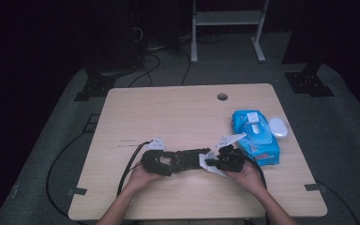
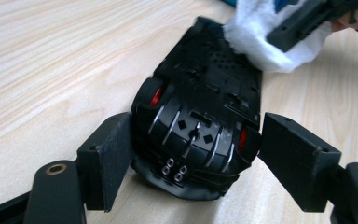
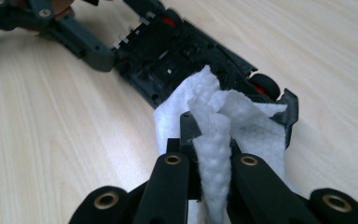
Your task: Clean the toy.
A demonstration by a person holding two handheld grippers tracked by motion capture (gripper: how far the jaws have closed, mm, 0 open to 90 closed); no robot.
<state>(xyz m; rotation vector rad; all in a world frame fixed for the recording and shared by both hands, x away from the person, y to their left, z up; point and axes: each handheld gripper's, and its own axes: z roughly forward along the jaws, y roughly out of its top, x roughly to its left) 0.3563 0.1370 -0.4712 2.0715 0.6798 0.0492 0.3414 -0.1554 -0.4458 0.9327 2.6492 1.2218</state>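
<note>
A black toy car (image 1: 187, 159) with red wheel hubs lies underside up on the wooden table (image 1: 168, 112), near its front edge. My left gripper (image 1: 171, 163) is shut on the car's left end; in the left gripper view its jaws press both flanks of the car (image 2: 200, 116). My right gripper (image 1: 213, 161) is shut on a folded white wipe (image 1: 211, 167). In the right gripper view, the wipe (image 3: 242, 126) rests on the car's (image 3: 168, 60) near end, and the left gripper (image 3: 126, 32) holds the far end. The wipe (image 2: 261, 32) also covers the car's far tip in the left gripper view.
A blue pack of wet wipes (image 1: 255, 136) lies to the right of the hands, with a white oval object (image 1: 278, 126) beside it. A cable hole (image 1: 222, 97) sits near the table's far edge. Cables trail off the table's left and right sides.
</note>
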